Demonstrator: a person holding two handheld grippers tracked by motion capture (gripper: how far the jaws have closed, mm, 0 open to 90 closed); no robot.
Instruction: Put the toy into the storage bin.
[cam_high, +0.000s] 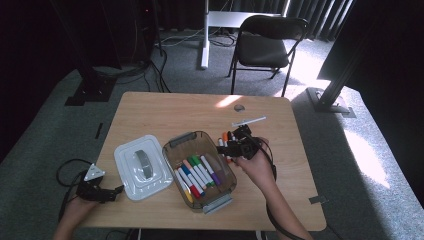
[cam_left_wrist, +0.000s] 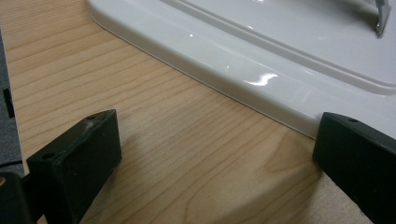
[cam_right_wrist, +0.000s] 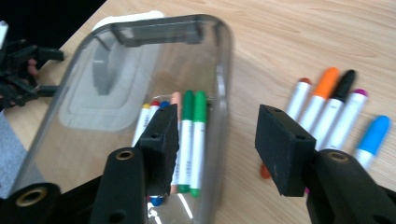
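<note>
A clear plastic box (cam_high: 222, 172) sits mid-table with several coloured markers (cam_high: 197, 172) lying in it. Its white lid (cam_high: 142, 167) with a grey handle lies flat to its left. More markers (cam_high: 226, 140) lie loose on the wood just right of the box. My right gripper (cam_high: 235, 142) hovers over the box's right rim and these loose markers; in the right gripper view it (cam_right_wrist: 217, 135) is open with nothing between the jaws, the box (cam_right_wrist: 140, 70) on the left and the loose markers (cam_right_wrist: 336, 107) on the right. My left gripper (cam_left_wrist: 217, 140) rests open on the table beside the lid's edge (cam_left_wrist: 261, 60).
A thin white stick (cam_high: 249, 121) lies on the table beyond the loose markers. A small grey disc (cam_high: 239, 107) sits near the far edge. A black folding chair (cam_high: 265, 45) and a desk leg stand on the carpet behind the table.
</note>
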